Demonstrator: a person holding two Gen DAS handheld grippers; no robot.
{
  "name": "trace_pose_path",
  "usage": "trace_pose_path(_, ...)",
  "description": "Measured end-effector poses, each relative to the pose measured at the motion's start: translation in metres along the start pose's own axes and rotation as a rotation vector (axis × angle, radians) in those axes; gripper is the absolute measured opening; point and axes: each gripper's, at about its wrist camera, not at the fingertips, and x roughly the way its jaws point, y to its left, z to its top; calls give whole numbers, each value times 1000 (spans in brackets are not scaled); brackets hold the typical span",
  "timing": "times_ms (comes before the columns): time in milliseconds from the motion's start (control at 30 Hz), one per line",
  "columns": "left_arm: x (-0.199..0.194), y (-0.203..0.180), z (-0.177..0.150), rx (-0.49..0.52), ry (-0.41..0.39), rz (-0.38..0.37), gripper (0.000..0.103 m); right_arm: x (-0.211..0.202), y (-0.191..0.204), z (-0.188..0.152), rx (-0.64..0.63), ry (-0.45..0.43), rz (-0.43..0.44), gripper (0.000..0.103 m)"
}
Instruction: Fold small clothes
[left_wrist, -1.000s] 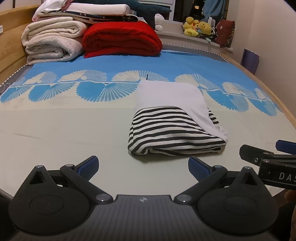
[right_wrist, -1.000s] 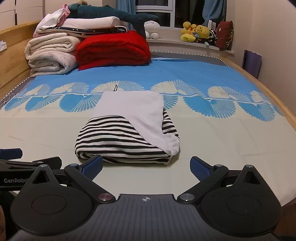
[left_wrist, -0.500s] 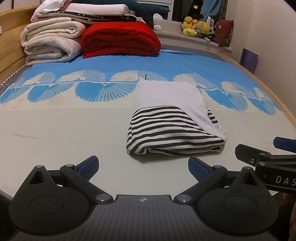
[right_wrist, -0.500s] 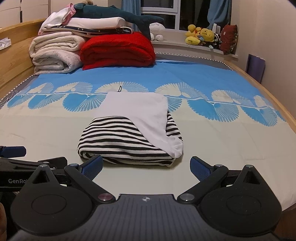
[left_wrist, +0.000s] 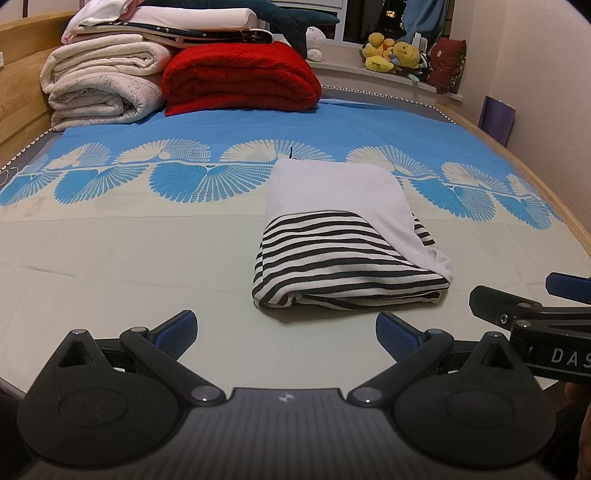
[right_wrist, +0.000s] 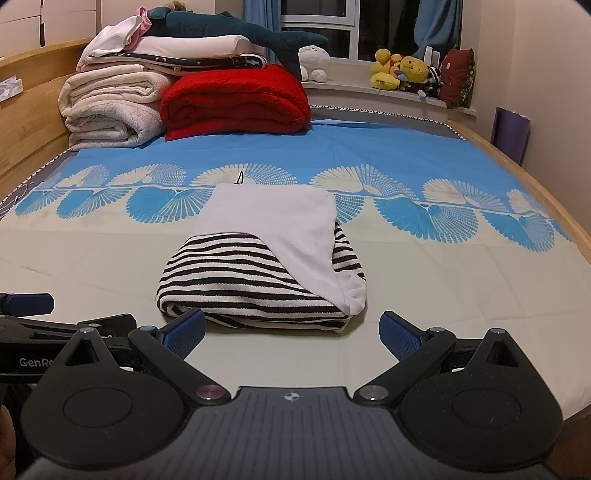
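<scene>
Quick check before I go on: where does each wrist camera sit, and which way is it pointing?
Left wrist: behind the open left claw, low over the bed, facing the folded striped garment; the right claw pokes in at right.
Right wrist: behind the open right claw, same heading; the left claw shows at left.
Shared: garment, red blanket, plush toys.

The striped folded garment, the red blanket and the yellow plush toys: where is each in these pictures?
striped folded garment (right_wrist: 243, 273), right wrist view, on its striped top layer.
red blanket (left_wrist: 240, 79), left wrist view, middle of the folded roll.
yellow plush toys (right_wrist: 400, 70), right wrist view, on the toys on the window ledge.
</scene>
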Motion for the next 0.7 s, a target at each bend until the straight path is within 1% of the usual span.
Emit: trace_pose_path(700, 0, -1, -2, 4, -6, -6, 103, 0, 1, 0, 6, 0, 5, 100)
